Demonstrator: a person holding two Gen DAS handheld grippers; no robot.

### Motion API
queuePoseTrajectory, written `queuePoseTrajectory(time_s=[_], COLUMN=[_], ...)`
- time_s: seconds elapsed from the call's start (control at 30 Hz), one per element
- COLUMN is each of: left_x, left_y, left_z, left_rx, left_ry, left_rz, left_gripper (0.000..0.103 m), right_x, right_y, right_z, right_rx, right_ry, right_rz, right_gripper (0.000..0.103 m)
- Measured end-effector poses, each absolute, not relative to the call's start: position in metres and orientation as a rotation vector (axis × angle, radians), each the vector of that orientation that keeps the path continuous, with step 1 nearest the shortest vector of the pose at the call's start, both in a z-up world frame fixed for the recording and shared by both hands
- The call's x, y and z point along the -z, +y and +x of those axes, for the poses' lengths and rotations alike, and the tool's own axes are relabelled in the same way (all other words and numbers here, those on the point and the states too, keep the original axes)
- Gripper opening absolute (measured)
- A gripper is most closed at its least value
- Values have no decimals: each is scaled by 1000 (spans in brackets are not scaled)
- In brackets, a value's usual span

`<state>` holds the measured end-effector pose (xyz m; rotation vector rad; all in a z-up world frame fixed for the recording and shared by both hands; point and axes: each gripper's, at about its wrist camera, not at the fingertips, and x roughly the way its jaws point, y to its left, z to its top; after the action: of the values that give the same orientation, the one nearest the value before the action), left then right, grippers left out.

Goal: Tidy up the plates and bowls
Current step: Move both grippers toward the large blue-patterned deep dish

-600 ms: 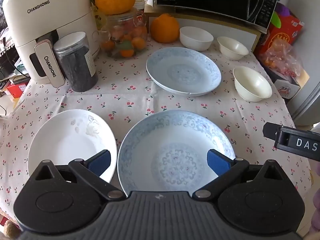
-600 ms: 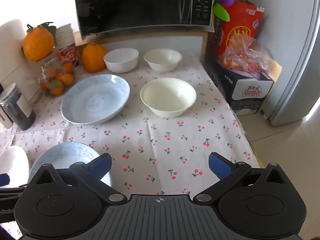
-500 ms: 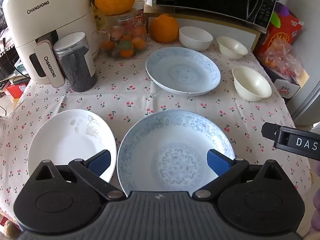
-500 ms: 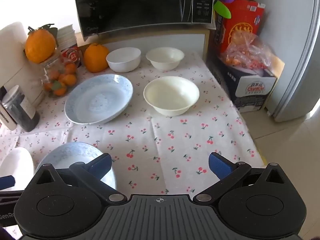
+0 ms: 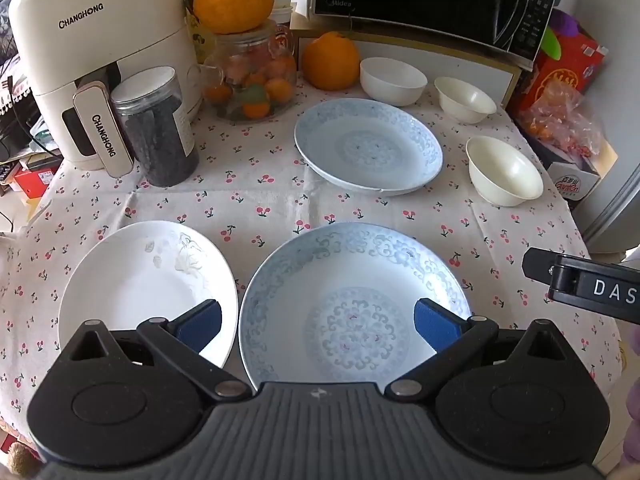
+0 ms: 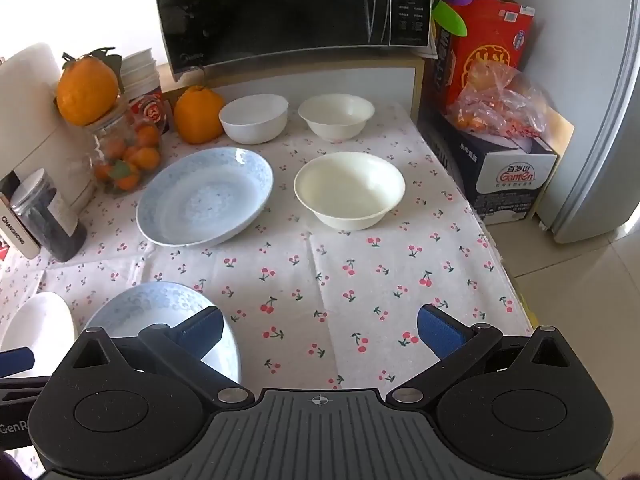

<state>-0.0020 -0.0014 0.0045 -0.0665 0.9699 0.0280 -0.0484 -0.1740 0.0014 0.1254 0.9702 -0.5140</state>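
A near blue-patterned plate (image 5: pixel 352 300) lies on the cherry tablecloth with a white plate (image 5: pixel 140 280) to its left. A far blue plate (image 5: pixel 368 146) lies behind. Three bowls stand at the back right: a cream bowl (image 5: pixel 504 176), a small cream bowl (image 5: pixel 464 99) and a white bowl (image 5: pixel 392 80). My left gripper (image 5: pixel 316 322) is open and empty, above the near blue plate. My right gripper (image 6: pixel 318 328) is open and empty, over bare cloth, with the cream bowl (image 6: pixel 349 190) and the far blue plate (image 6: pixel 204 196) ahead of it.
An air fryer (image 5: pixel 96 64), a dark jar (image 5: pixel 154 128), a fruit jar (image 5: pixel 252 80) and an orange (image 5: pixel 330 60) line the back left. A microwave (image 6: pixel 288 12) stands behind the bowls. Boxes (image 6: pixel 500 152) and the table's edge are at the right.
The right gripper has drifted a little forward and to the right, so the bowls and far plate sit slightly lower left in its view. The left gripper has barely moved.
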Motion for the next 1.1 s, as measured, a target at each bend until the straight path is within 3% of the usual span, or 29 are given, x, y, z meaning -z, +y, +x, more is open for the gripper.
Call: queuePoseTrajectory(time_s=[1.1], left_x=[-4], left_y=[-2], left_z=[-4], left_rx=[-30], left_ry=[965], left_rz=[-67], left_gripper=[103], right_x=[3], right_y=[-175], right_z=[-48], right_rx=[512], right_ry=[984], right_rz=[156], right_gripper=[103])
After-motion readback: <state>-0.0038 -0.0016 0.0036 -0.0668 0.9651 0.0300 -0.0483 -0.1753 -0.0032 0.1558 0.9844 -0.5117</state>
